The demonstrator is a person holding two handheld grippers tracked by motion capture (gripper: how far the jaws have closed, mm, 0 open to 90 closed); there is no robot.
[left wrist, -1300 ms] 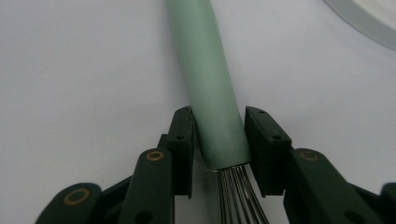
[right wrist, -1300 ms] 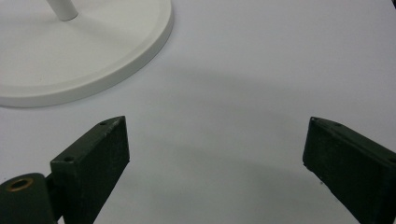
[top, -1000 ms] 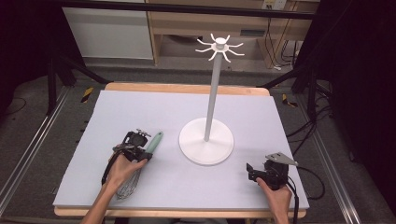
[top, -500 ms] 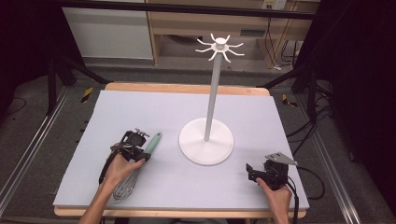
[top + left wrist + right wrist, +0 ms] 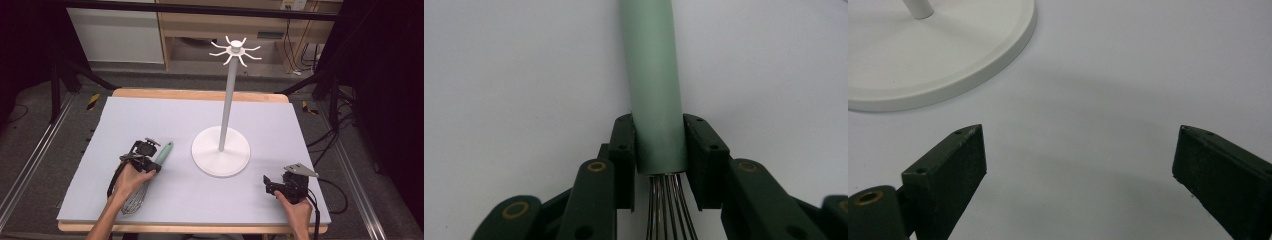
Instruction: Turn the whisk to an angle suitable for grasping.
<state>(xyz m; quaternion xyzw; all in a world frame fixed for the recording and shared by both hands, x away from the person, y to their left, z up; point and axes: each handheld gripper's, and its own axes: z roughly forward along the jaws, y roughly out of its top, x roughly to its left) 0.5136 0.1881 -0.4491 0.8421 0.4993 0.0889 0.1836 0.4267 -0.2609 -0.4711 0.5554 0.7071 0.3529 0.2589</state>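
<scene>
Wood-edged surface [image 5: 200, 95] under a pale lilac mat [image 5: 165, 120], white hook stand [image 5: 221, 150] planted on its round base near the middle, green-handled whisk [image 5: 161, 156] lying flat at front left

A white hook stand [image 5: 221, 156] rests on the grey mat [image 5: 150, 115].

Whisk [image 5: 134, 198] wires partly hidden under the left hand [image 5: 129, 179], its handle tip cut off by the top edge in the left gripper view, stand [image 5: 933, 47] base cropped in the right gripper view
</scene>
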